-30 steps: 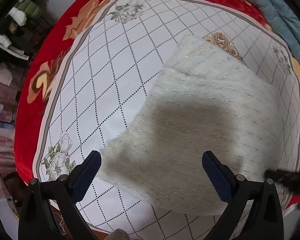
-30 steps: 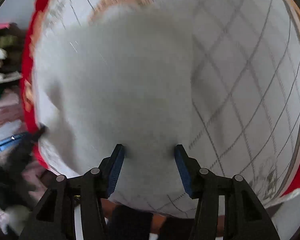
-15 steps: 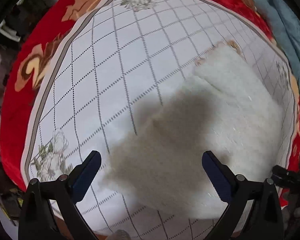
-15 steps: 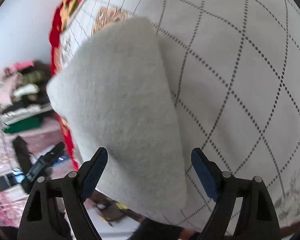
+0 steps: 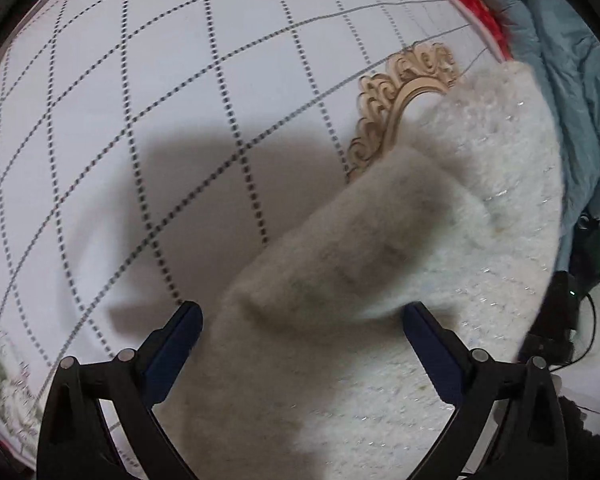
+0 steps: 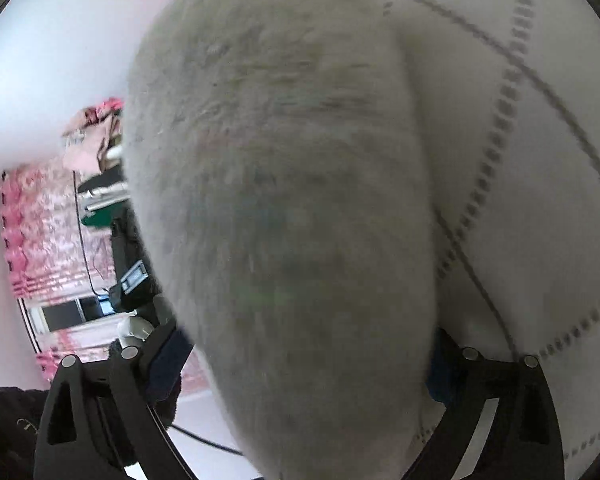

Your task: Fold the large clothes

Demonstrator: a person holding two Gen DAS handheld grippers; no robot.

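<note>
— Where is the garment?
— The fuzzy white sweater (image 5: 440, 248) lies on the white blanket (image 5: 160, 100) with its dotted diamond grid, toward the blanket's red-bordered edge, where a teal cloth (image 5: 572, 92) is bunched up. It covers part of a tan scroll ornament (image 5: 396, 92) printed on the blanket. One folded part of it rises as a thick, blurred ridge.
— And the left gripper (image 5: 300, 332)?
— Its jaws are spread wide, one blue pad over the bare blanket, the other over the sweater. The ridge of fabric runs between them; I can't tell whether either pad touches it.
— The right gripper (image 6: 304, 356)?
— Also spread wide. A bulky fold of the sweater (image 6: 284, 200) fills the gap and hides most of both pads, so whether they press on it can't be made out.
</note>
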